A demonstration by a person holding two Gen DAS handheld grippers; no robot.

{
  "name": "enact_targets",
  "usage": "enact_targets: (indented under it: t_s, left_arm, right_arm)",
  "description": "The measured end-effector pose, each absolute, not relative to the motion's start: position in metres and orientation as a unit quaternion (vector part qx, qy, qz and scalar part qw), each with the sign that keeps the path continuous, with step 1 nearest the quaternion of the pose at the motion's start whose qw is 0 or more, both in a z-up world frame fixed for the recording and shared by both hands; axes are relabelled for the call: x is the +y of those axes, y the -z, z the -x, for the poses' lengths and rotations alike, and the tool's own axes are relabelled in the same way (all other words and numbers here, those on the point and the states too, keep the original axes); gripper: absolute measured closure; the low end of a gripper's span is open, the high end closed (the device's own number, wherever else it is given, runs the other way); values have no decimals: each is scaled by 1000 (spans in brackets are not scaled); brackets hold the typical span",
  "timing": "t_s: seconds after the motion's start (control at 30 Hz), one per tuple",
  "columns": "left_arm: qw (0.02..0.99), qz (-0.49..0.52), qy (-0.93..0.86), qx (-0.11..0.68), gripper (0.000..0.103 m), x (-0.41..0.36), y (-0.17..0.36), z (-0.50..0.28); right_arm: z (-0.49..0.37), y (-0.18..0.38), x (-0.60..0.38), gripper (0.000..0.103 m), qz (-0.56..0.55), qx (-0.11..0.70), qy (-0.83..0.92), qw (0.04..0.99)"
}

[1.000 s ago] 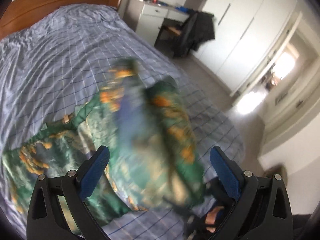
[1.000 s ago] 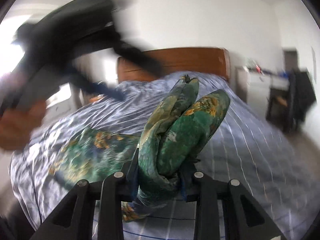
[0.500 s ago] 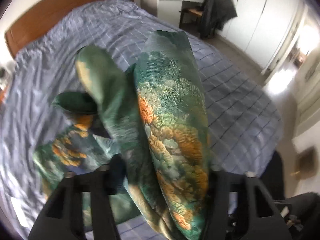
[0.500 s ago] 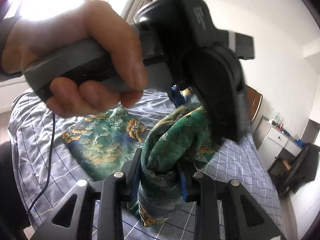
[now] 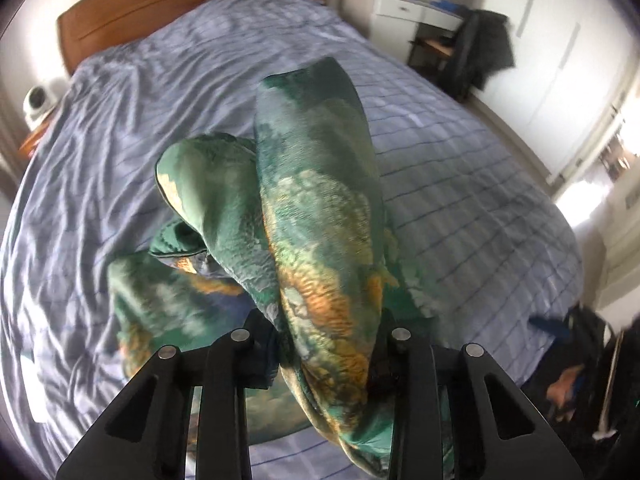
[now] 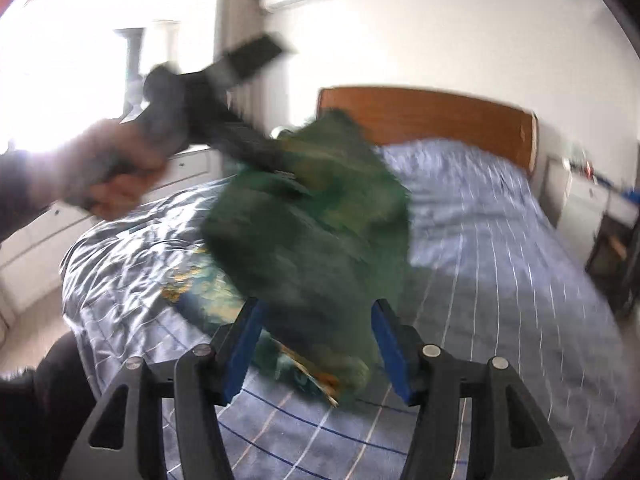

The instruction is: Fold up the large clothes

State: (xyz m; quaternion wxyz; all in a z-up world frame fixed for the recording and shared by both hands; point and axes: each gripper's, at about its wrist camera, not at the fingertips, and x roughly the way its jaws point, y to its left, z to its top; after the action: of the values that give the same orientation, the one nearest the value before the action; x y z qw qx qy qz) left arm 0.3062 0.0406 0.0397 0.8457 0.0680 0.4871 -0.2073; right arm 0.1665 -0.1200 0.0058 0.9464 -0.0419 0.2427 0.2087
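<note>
The left wrist camera sits just behind its own jaws and looks steeply down past them across the bed (image 5: 132, 128) toward the headboard (image 5: 180, 8), with a desk (image 5: 404, 8) beyond the jaws to the right. The green garment (image 5: 316, 208) rises between the jaws, very near the lens. The right wrist camera also sits behind its jaws but looks more level, over the bed (image 6: 500, 240) to the headboard (image 6: 432, 116). Both views share the bed, the headboard and the garment (image 6: 316, 240).
</note>
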Motion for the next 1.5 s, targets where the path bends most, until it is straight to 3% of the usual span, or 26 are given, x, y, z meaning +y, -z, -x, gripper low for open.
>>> enact_targets:
  t_s: [0.07, 0.1, 0.17, 0.6, 1.1, 1.5]
  left_arm:
    - [846, -58, 195, 492, 71, 62, -30, -310]
    - [846, -54, 191, 494, 71, 70, -28, -311]
    - [847, -34, 180, 499, 70, 91, -19, -316]
    - [849, 33, 123, 513, 69, 186, 28, -321]
    - [855, 35, 98, 508, 62, 205, 84, -305]
    - [862, 33, 85, 498, 60, 206, 89, -303]
  right_arm:
    - [-181, -1, -126, 49, 18, 260, -203, 944]
    - [-189, 1, -128, 56, 4, 269, -202, 942]
    - [-206, 3, -128, 61, -16, 288, -206, 935]
    - [-273, 38, -55, 62, -1, 331, -233, 914]
    - [-298, 97, -9, 62, 48, 426, -243, 870]
    - [-308, 86, -2, 61, 77, 464, -251, 846]
